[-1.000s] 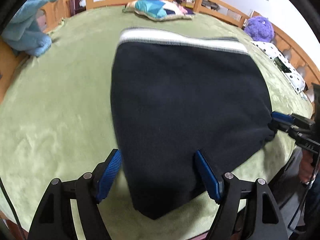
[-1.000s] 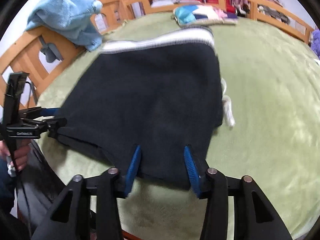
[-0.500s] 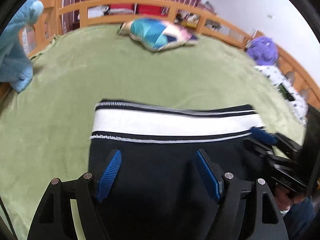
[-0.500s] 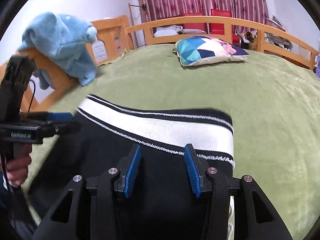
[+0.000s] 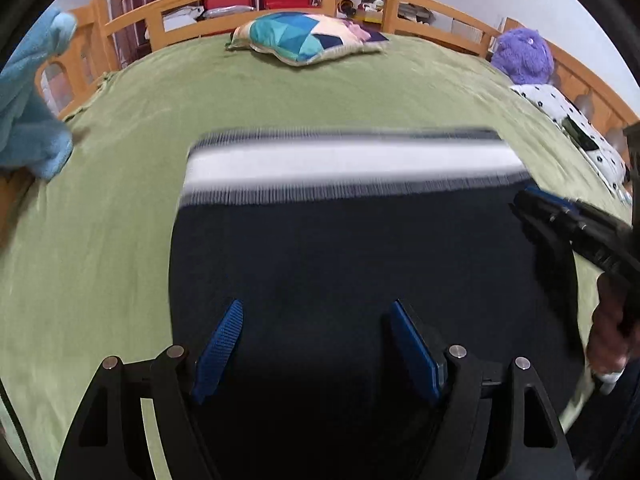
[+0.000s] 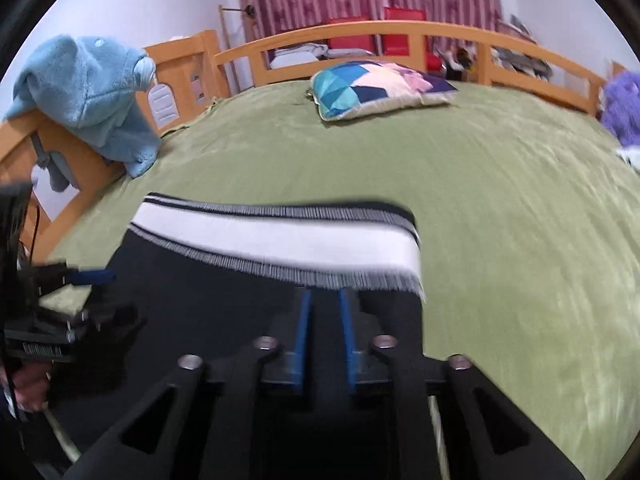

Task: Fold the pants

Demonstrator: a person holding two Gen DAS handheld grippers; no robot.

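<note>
Black pants (image 5: 340,248) with a white, black-edged waistband (image 5: 352,160) lie flat on the green bed. My left gripper (image 5: 316,308) hangs over the dark cloth below the waistband, jaws wide open, nothing pinched. My right gripper (image 6: 326,296) sits just below the waistband (image 6: 280,236) near the pants' (image 6: 208,304) right edge. Its jaws are closing, with dark cloth in the narrow gap, and I see no pads pressing. Each gripper shows in the other's view: the right gripper (image 5: 560,216) at the right edge, the left gripper (image 6: 92,278) at the left, with a hand below it.
A green blanket (image 5: 120,200) covers the bed inside a wooden rail (image 6: 400,32). A patchwork pillow (image 5: 304,40) lies at the far end. A blue plush garment (image 6: 88,92) hangs on the left rail. A purple plush toy (image 5: 524,56) and spotted cloth (image 5: 568,120) sit at the right.
Both views went from the pants' lower edge up to the waistband, which was far off a second ago. The right jaws have narrowed. The left jaws kept their width.
</note>
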